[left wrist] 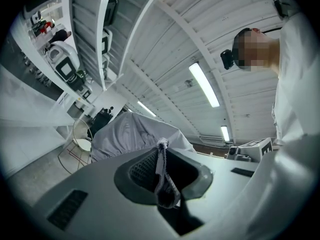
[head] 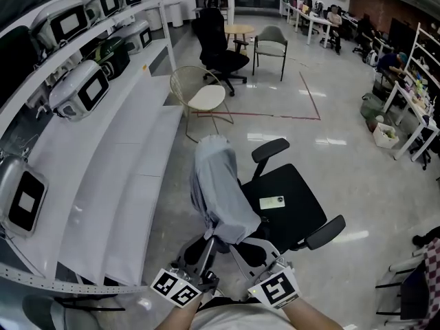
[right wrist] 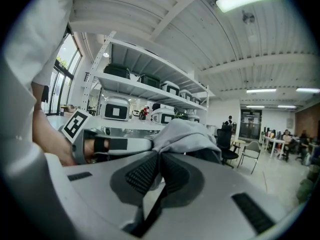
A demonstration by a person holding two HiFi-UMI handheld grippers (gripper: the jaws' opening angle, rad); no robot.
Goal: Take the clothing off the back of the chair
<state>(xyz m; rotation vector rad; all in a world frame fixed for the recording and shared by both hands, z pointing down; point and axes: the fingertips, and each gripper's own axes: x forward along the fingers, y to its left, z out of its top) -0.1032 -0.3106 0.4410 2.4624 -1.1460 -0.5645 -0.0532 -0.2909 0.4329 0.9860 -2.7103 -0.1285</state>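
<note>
A grey garment (head: 216,188) hangs over the backrest of a black office chair (head: 299,215) just in front of me. Both grippers reach in at the garment's lower edge behind the backrest. My left gripper (head: 206,251) is shut on a bunched fold of the grey cloth (left wrist: 162,171), which shows pinched between its pads. My right gripper (head: 242,253) is shut on another fold of the same garment (right wrist: 186,133), and the cloth runs into its closed jaws (right wrist: 159,159). In the right gripper view the left gripper (right wrist: 117,144) shows beside the cloth. A pale phone-like item (head: 272,202) lies on the seat.
White shelving (head: 103,163) with boxy white devices (head: 81,91) runs along the left. A wire chair (head: 201,96), a black office chair (head: 221,47) and a grey chair (head: 271,41) stand farther off. Desks with people (head: 405,81) line the right.
</note>
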